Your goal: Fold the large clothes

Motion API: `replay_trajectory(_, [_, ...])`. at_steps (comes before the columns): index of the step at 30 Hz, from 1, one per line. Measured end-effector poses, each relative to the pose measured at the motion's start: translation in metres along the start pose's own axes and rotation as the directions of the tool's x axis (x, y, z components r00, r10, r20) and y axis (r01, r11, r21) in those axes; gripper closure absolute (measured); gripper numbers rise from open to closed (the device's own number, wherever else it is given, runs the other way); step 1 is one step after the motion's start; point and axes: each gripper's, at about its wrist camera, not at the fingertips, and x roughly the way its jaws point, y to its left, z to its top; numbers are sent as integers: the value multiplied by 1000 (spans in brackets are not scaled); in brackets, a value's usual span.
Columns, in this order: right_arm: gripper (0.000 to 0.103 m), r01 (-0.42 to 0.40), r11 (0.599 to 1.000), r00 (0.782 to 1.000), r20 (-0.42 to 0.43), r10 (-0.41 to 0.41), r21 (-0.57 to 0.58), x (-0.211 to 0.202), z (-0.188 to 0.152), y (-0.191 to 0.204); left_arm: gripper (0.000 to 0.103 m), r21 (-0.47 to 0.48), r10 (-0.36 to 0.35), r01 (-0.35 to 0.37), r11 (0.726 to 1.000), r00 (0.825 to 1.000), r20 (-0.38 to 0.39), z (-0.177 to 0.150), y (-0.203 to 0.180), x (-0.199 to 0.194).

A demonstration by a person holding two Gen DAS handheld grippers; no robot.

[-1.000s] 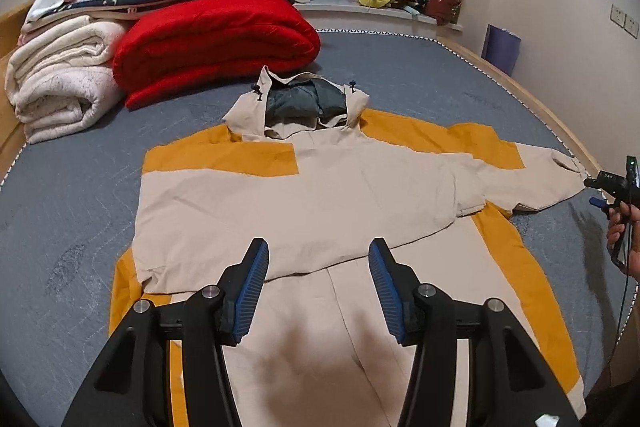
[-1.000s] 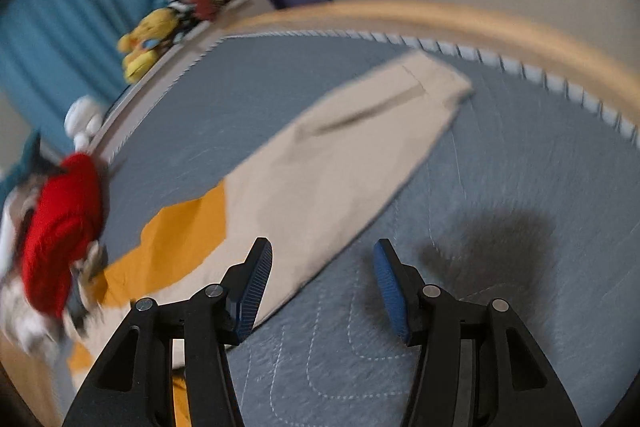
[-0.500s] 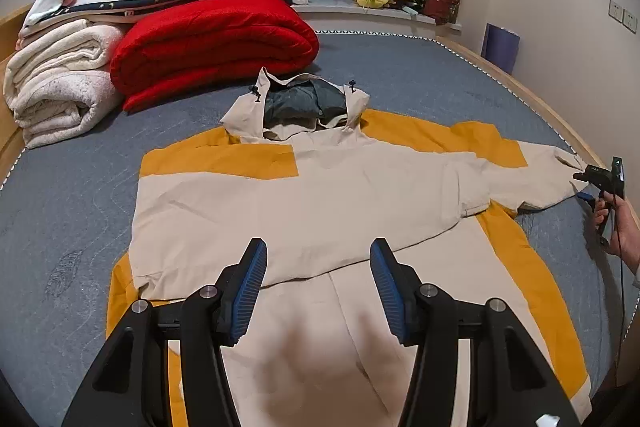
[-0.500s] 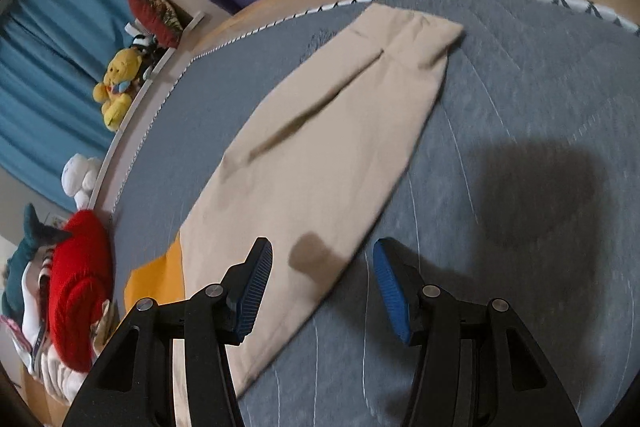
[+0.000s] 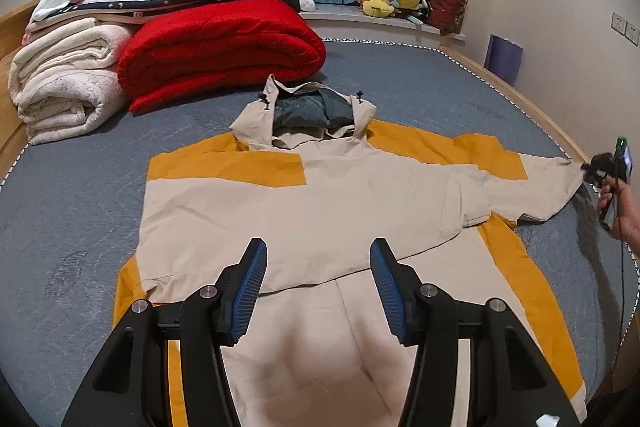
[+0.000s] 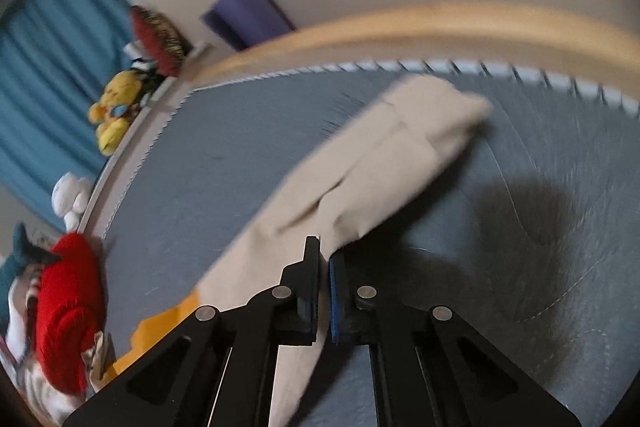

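Pinching the blurred sleeve (image 6: 360, 183), the right claw (image 6: 324, 263) is closed; left claw (image 5: 318, 287) gapes above the jacket (image 5: 320, 203).

The left tool (image 5: 318, 283) hangs low with its two blue-padded fingers (image 5: 250, 281) spread wide apart and nothing between them, pointing forward and slightly down. The right tool (image 6: 324, 291) has its fingers pressed nearly together, the pads pinching a fold of beige cloth at its edge. In the left wrist view the right tool (image 5: 596, 173) shows at the far right, gripped by the person's right hand (image 5: 618, 205), with the wrist reaching in from the frame's edge.
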Motion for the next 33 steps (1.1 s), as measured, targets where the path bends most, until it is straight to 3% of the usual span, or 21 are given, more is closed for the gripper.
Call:
replay_trajectory(5, [100, -1, 974, 999, 34, 9, -225, -41, 1, 80, 53, -28, 23, -23, 999, 1000, -2, 1, 23, -10])
replay_trajectory(10, [100, -39, 889, 997, 48, 68, -457, -89, -24, 185, 53, -90, 39, -40, 995, 999, -12, 5, 54, -20])
replay_trajectory(16, [100, -179, 723, 978, -41, 205, -668, -141, -116, 318, 53, -184, 69, -78, 980, 996, -55, 9, 107, -28])
replay_trajectory(21, [100, -358, 589, 931, -228, 286, -724, -174, -242, 396, 53, -226, 77, -88, 970, 995, -56, 10, 138, -38])
replay_trajectory(22, [100, -391, 574, 919, -266, 291, -719, -177, -262, 403, 53, -240, 78, -90, 967, 995, -61, 10, 144, -39])
replay_trajectory(24, [99, -497, 535, 867, -415, 276, -683, -175, -323, 421, 53, -266, 70, -85, 960, 996, -64, 11, 152, -40])
replay_trajectory(26, [98, -545, 499, 829, -521, 204, -673, -169, -379, 427, 53, -284, 52, -69, 956, 996, -67, 13, 156, -38])
replay_trajectory(29, [96, -533, 470, 820, -566, 83, -703, -167, -443, 421, 53, -284, 25, -46, 958, 997, -80, 13, 158, -33])
replay_trajectory(31, [94, -529, 474, 812, -582, 43, -703, -174, -461, 414, 53, -286, 21, -45, 957, 996, -88, 11, 158, -30])
replay_trajectory(33, [93, -513, 493, 822, -568, 46, -703, -187, -457, 404, 53, -295, 13, -42, 955, 995, -99, 10, 160, -29])
